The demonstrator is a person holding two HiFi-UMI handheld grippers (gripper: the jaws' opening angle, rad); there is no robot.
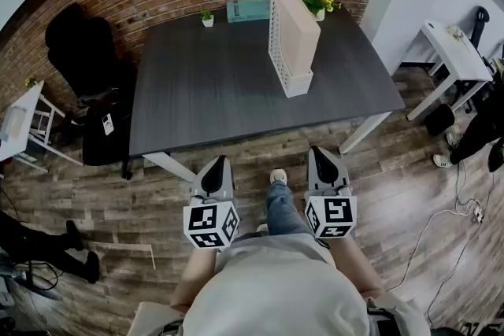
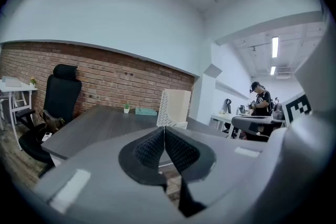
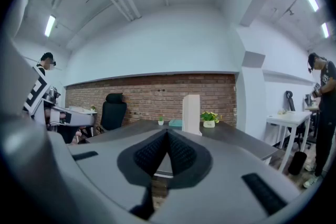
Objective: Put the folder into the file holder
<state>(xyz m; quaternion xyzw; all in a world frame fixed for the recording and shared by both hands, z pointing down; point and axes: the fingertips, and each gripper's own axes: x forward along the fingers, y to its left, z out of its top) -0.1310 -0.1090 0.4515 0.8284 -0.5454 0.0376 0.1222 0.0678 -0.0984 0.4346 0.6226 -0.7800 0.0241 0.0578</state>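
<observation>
Both tongs hang low by the person's body, over the wood-plank floor (image 1: 394, 169) and short of the near edge of the dark grey rectangular table (image 1: 213, 90). The left gripper (image 1: 214, 163) has its black ribbed jaws pressed together on nothing, and the right gripper (image 1: 322, 152) is likewise closed and empty. Open floor lies ahead of them, then open tabletop runs from that near edge up to the task's thing: the cream cardboard folder (image 1: 301, 31) stands upright inside the white perforated plastic file holder (image 1: 296, 84), towards the right edge. Along the far edge sit a small green plant in a white pot (image 1: 207, 19) and a flat teal box (image 1: 248, 9), with a pot of yellow flowers (image 1: 317, 2) at the far right corner. A black office chair (image 1: 83, 51) crowds the left edge. The folder hides the holder's inside, and the person's torso covers both handles.
</observation>
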